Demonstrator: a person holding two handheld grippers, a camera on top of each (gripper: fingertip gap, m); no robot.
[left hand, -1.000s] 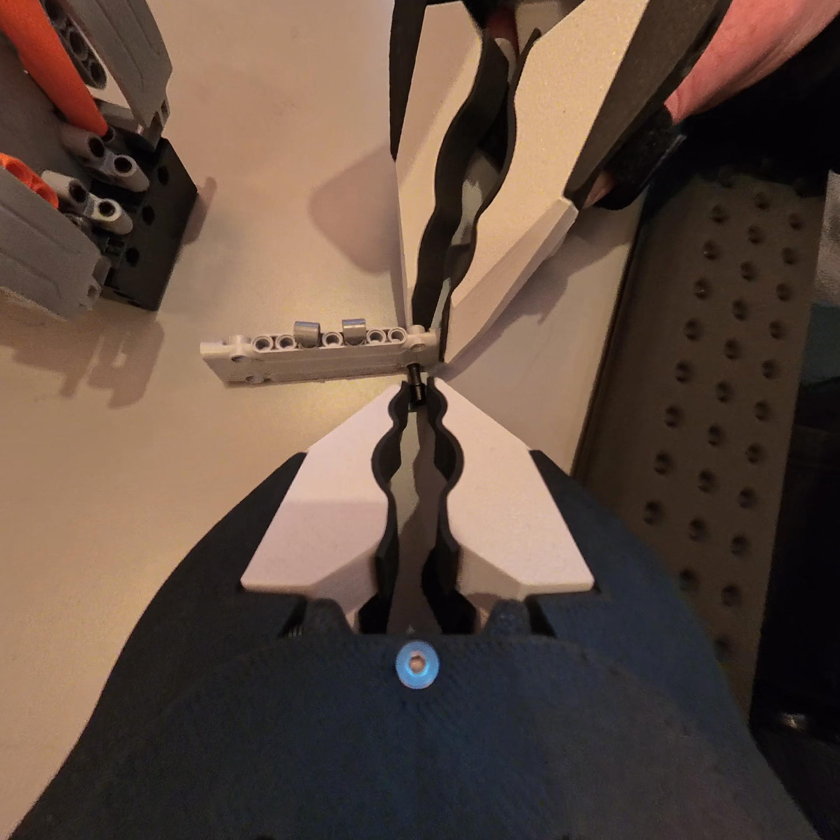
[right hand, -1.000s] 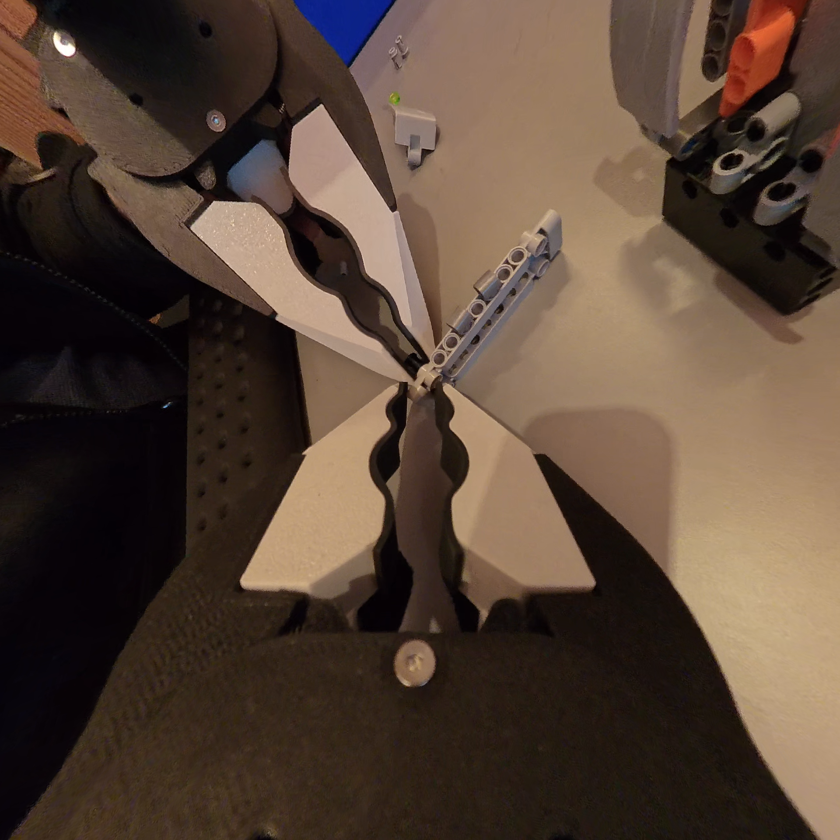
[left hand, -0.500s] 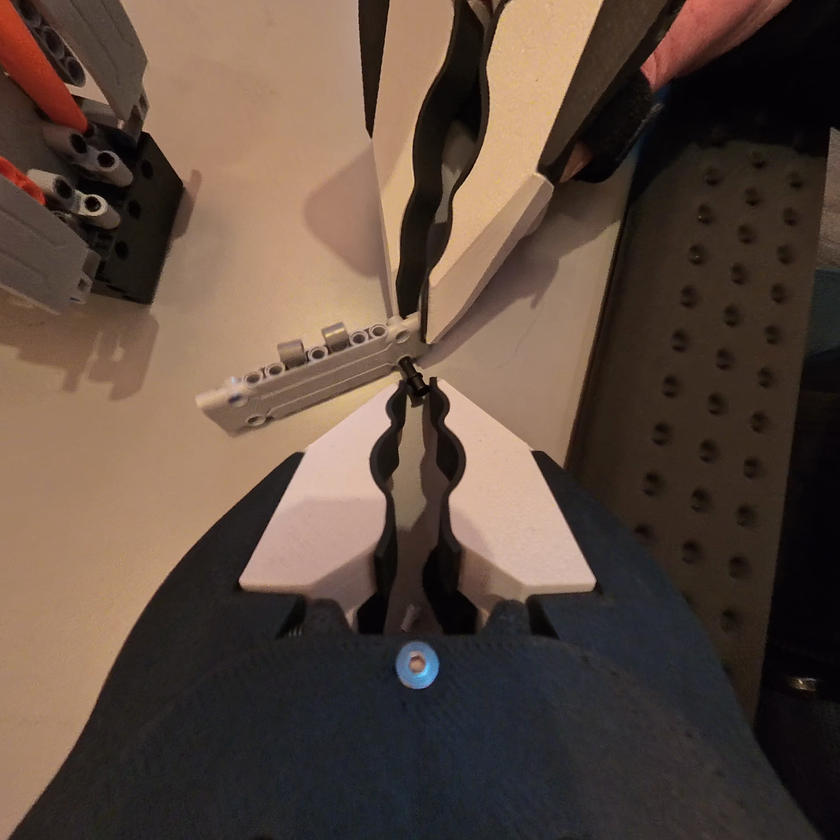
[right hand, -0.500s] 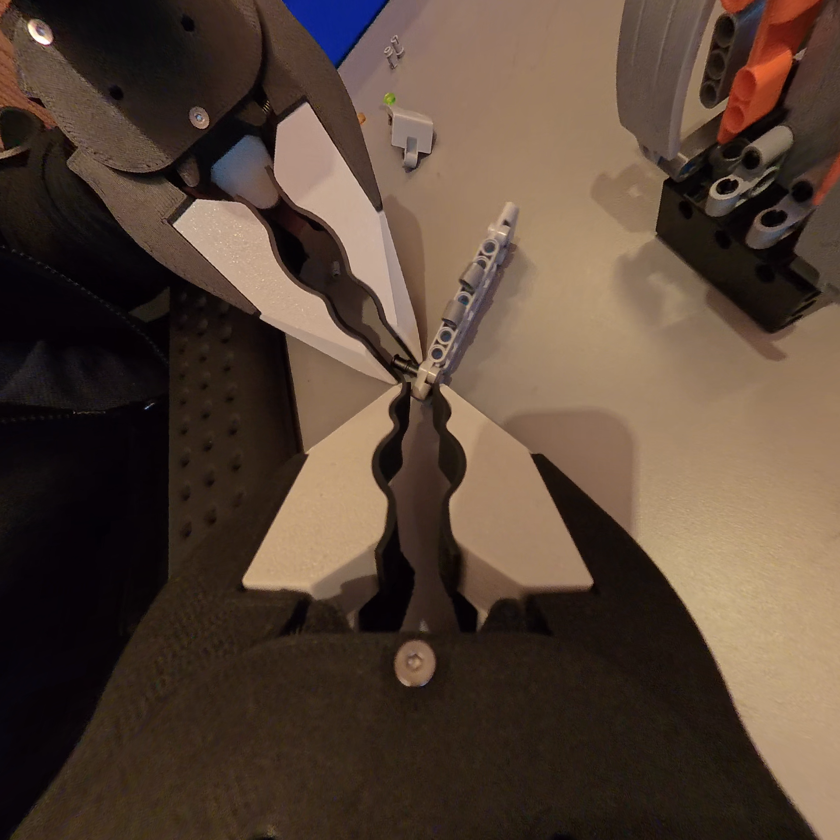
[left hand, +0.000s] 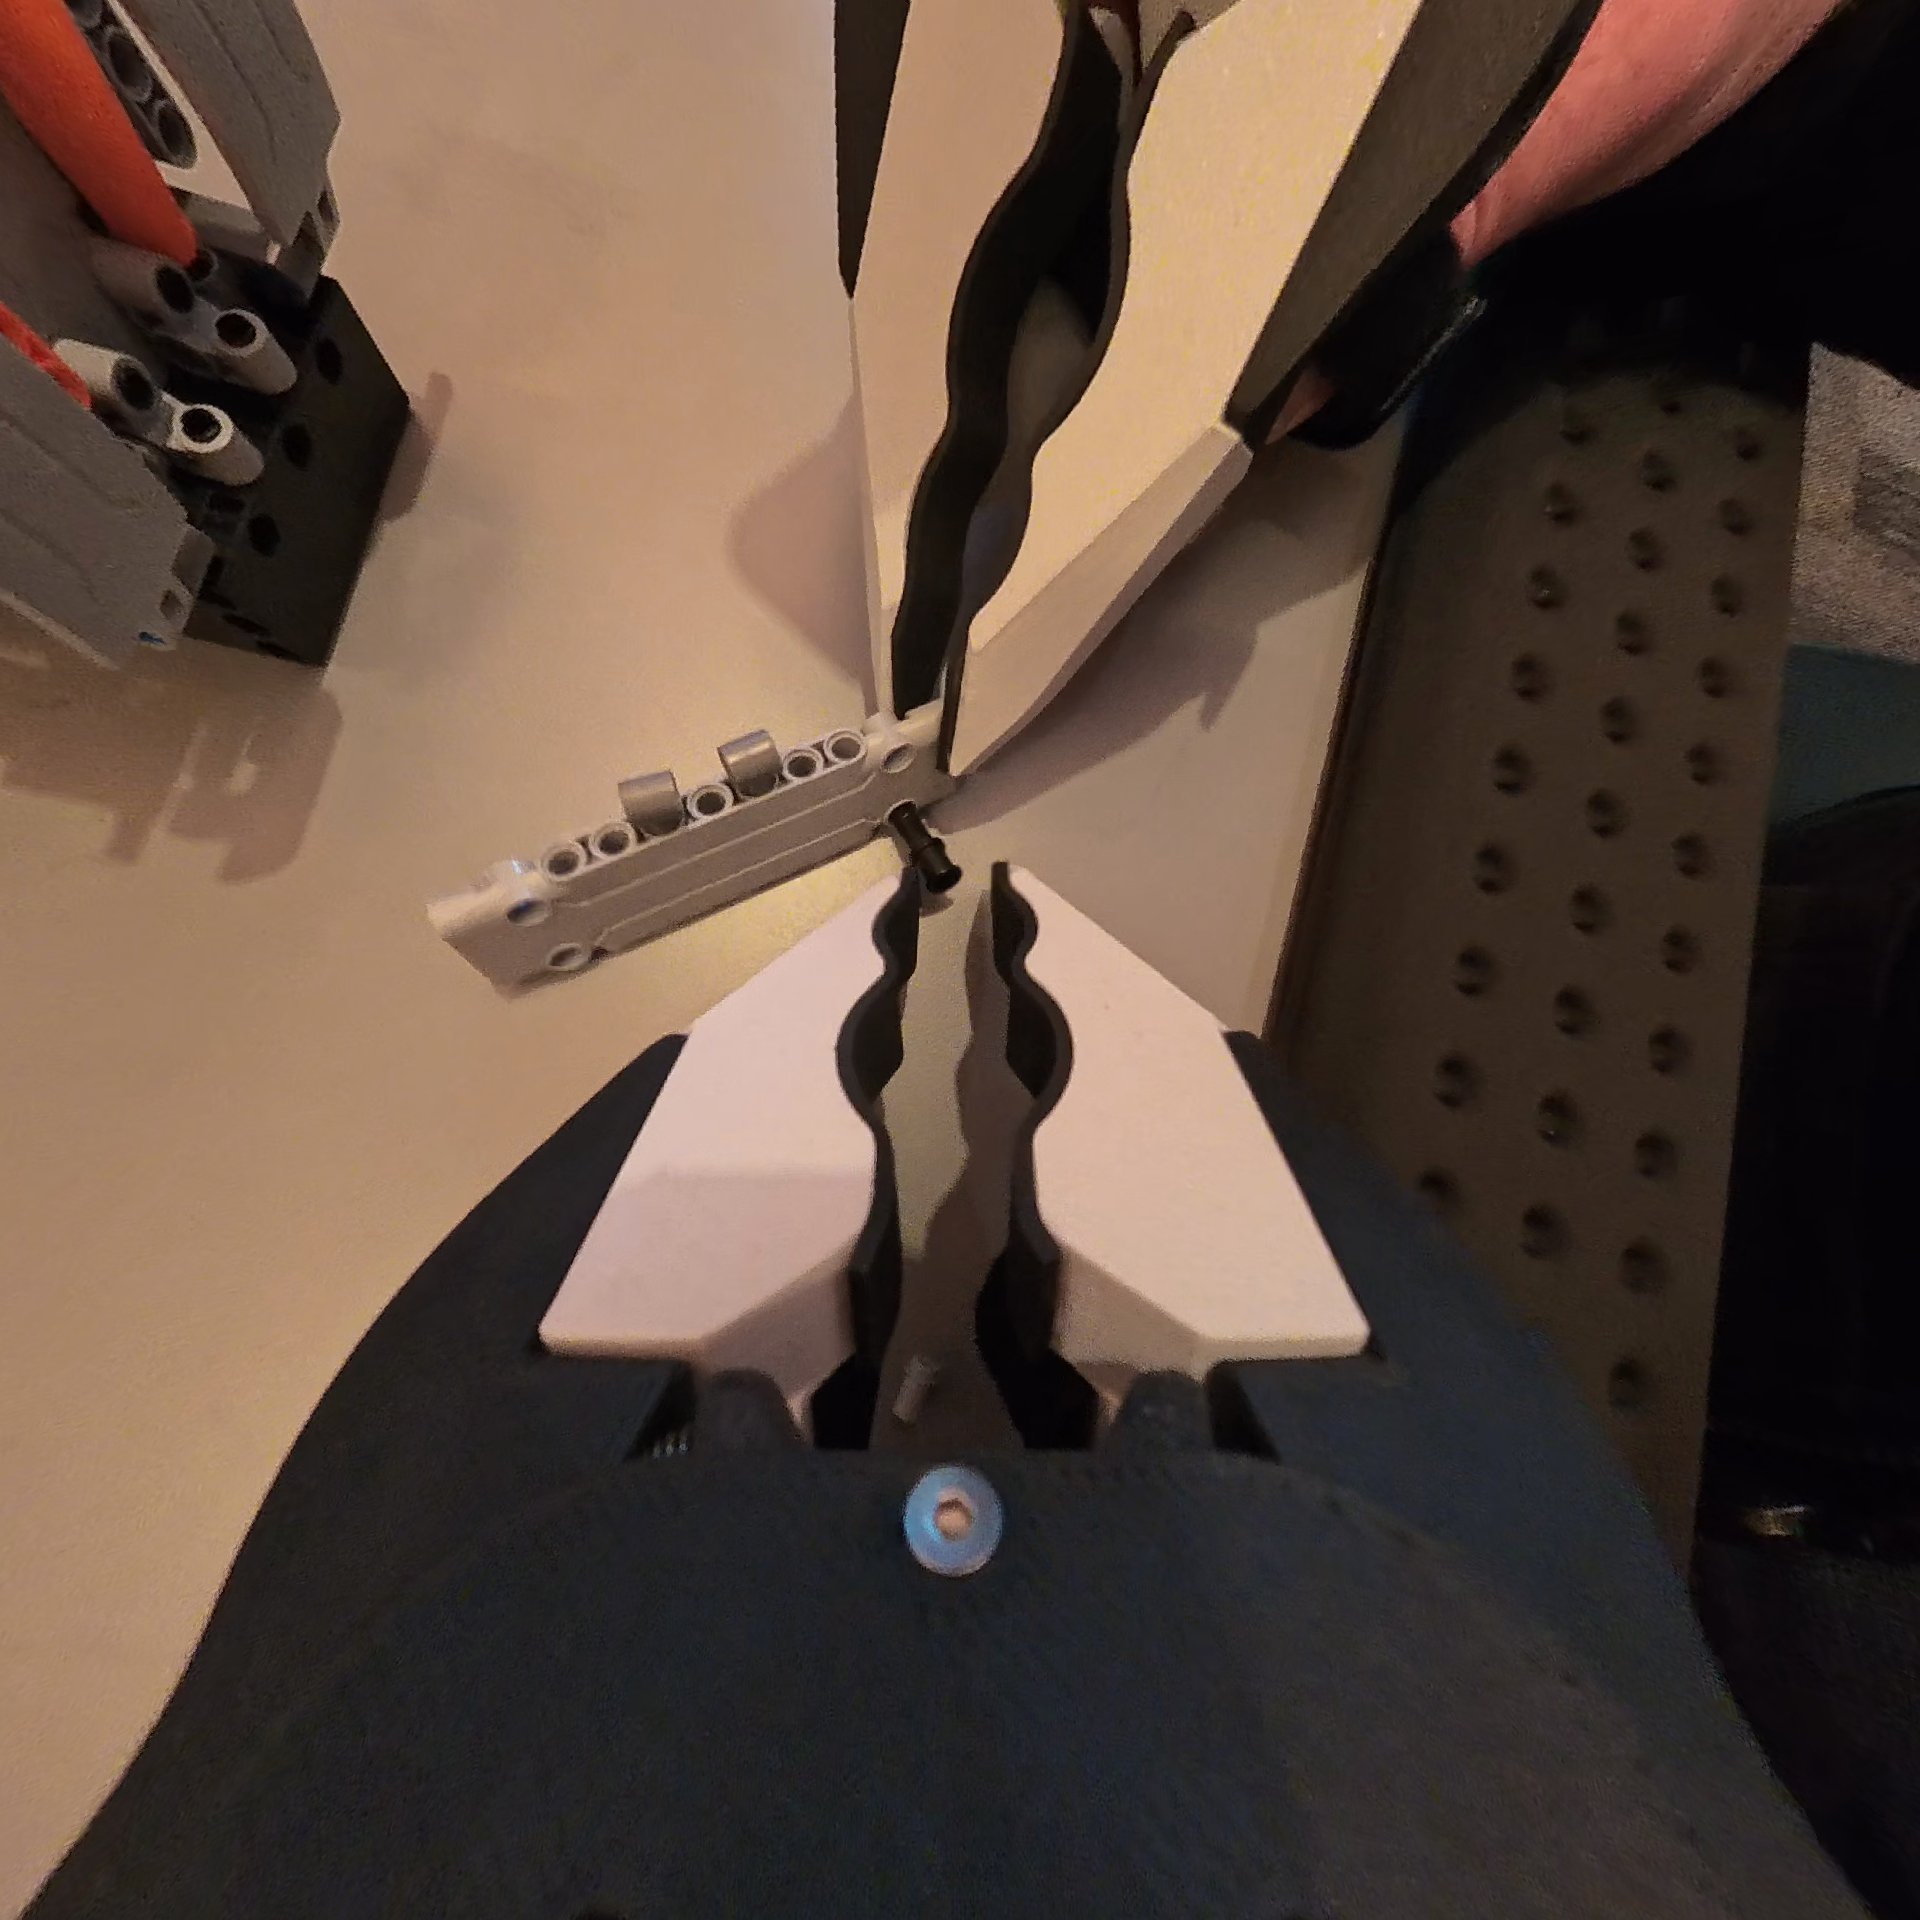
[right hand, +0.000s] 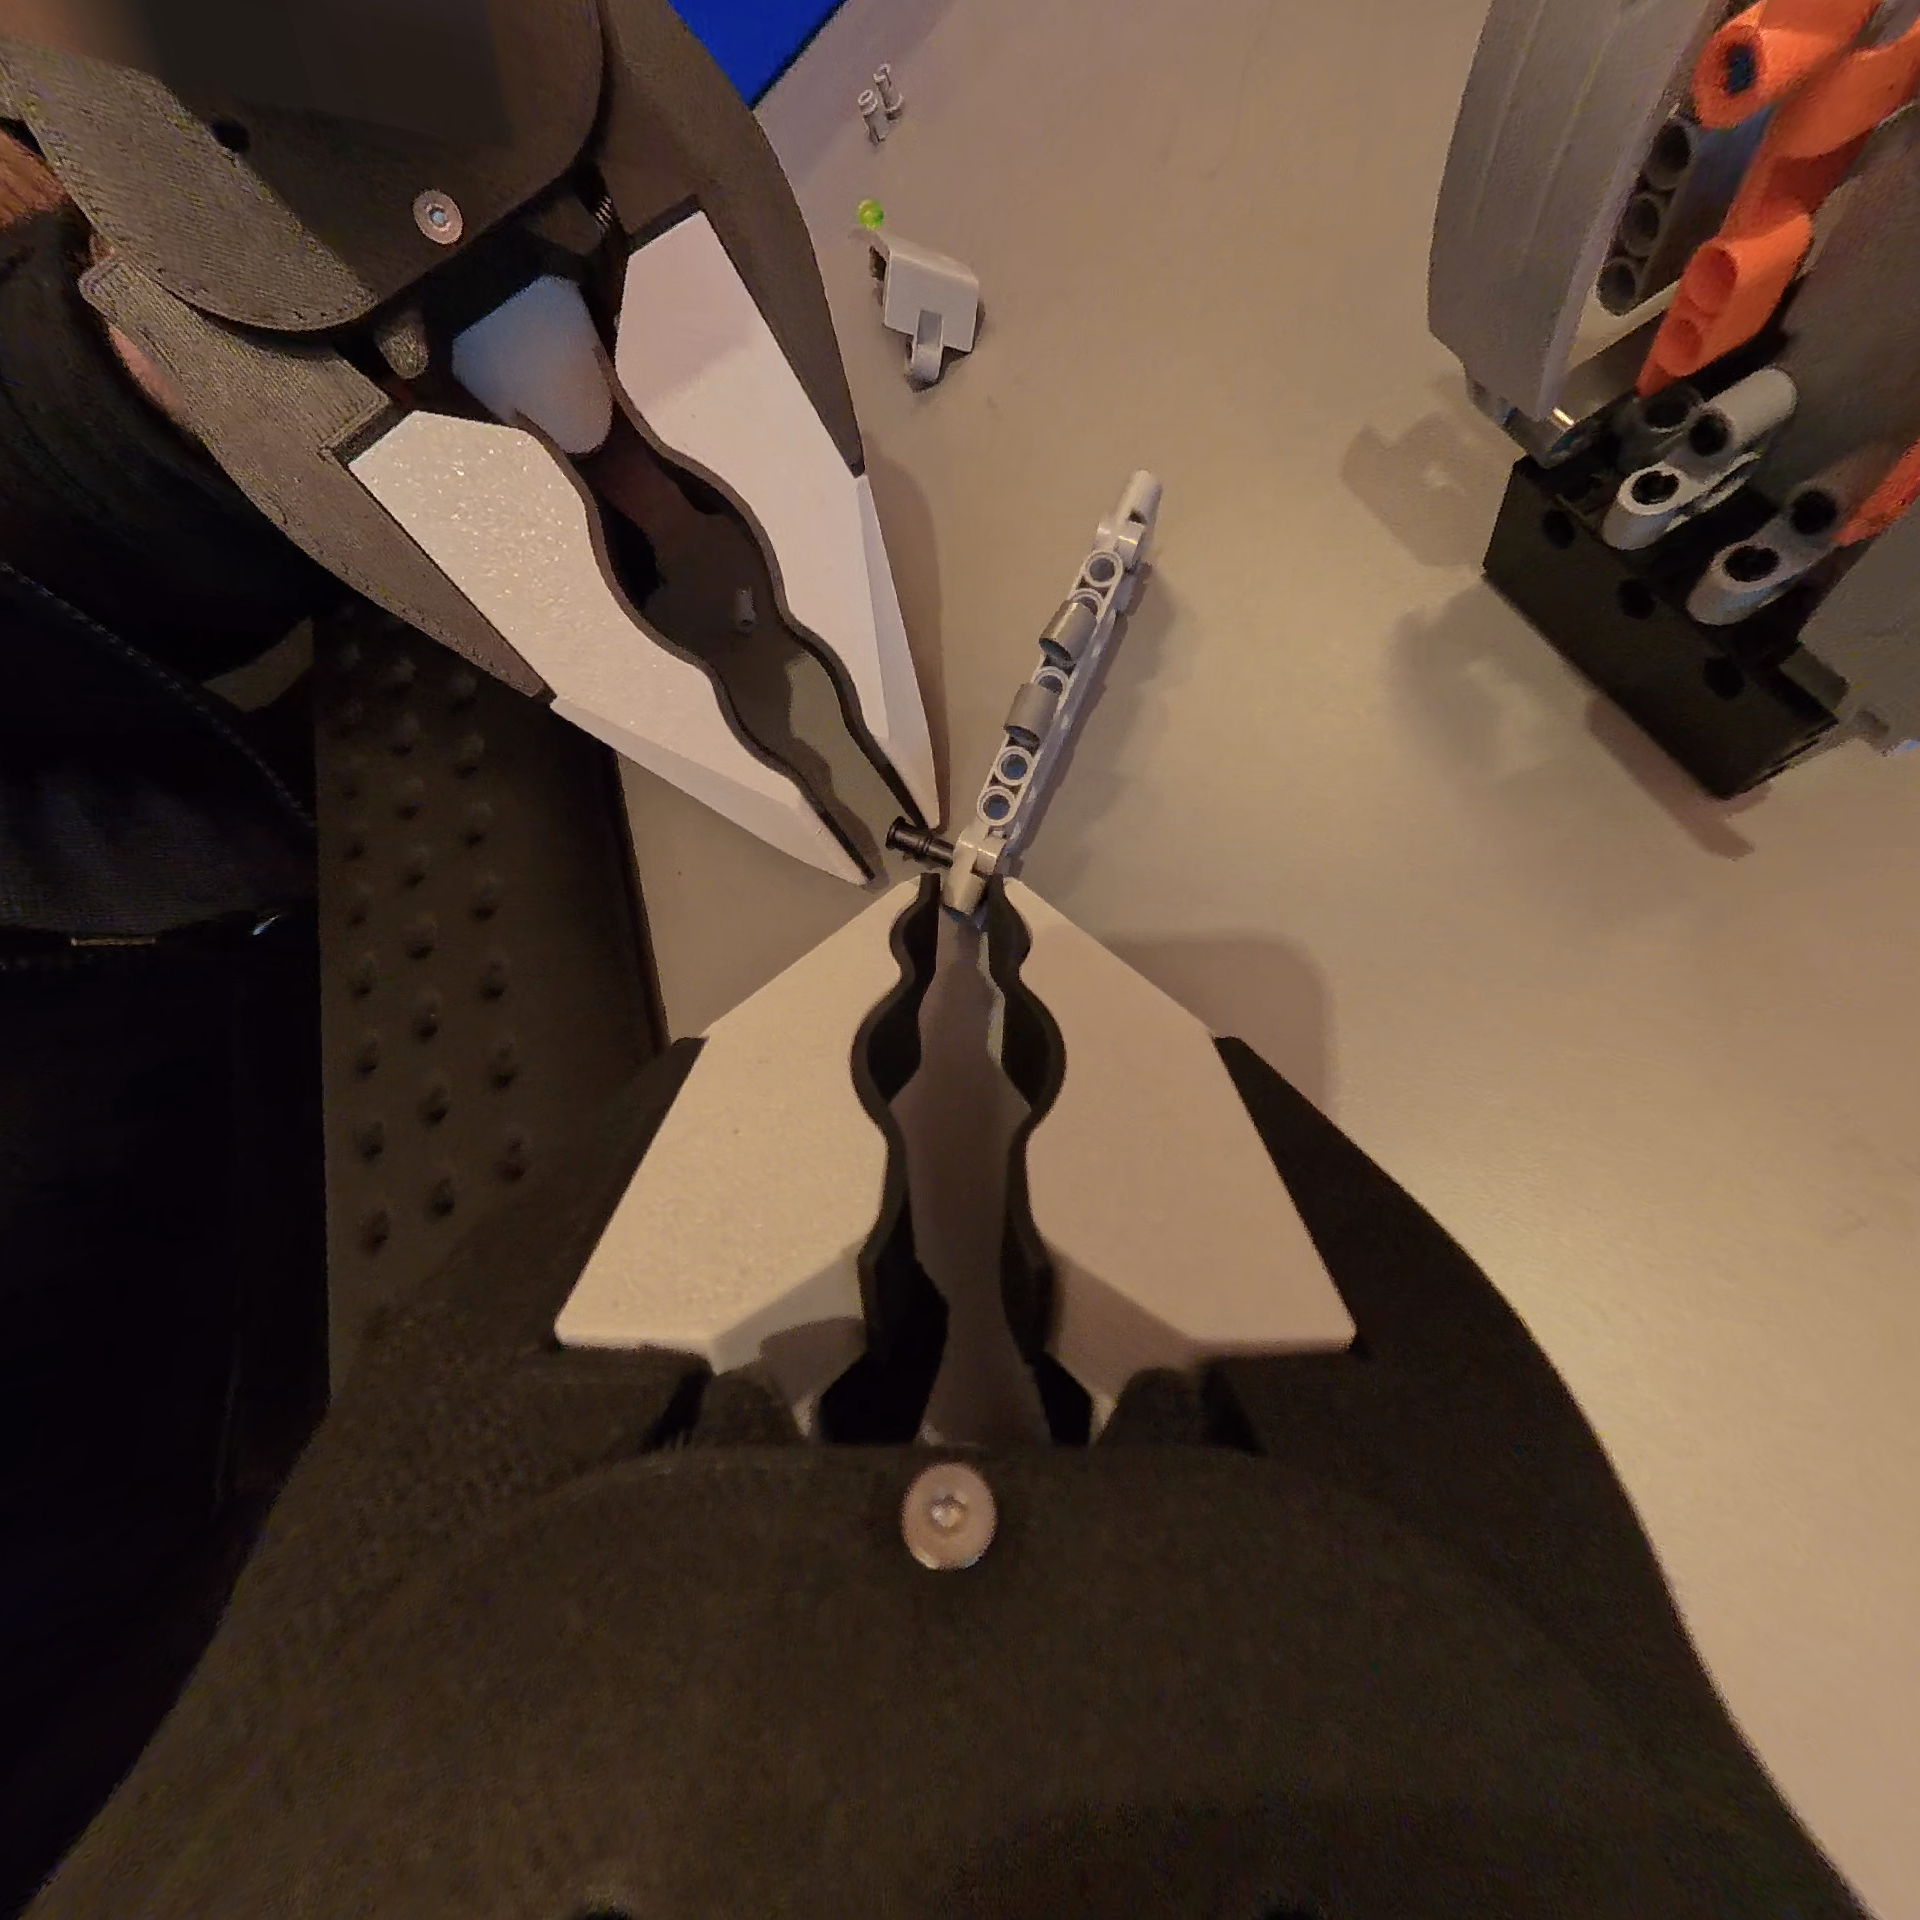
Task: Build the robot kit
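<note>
We see our left tool (left hand: 948, 883) slightly parted, its tips just apart from the black pin (left hand: 923, 844) — released, grasping nothing. The pin's far end sits in the side of a light grey beam (left hand: 686, 852), at the end our right tool (right hand: 961, 896) has clenched between its tips. The beam hangs in the air above the pale counter (left hand: 260, 1143), two grey bushes standing on its upper edge.

In the right wrist view the beam runs up and away from our tips, and the pin (right hand: 920, 840) points left toward the left tool (right hand: 883, 842).

Further off, a small grey bracket piece (right hand: 928, 296) lies on the counter with a tiny green stud (right hand: 871, 215) just behind it, and a small grey connector (right hand: 878, 101) beyond. To the far right in this view stands a built model (right hand: 1704, 436) — black base, grey panels, orange parts. A dark perforated mat (left hand: 1579, 831) borders the counter's edge.
</note>
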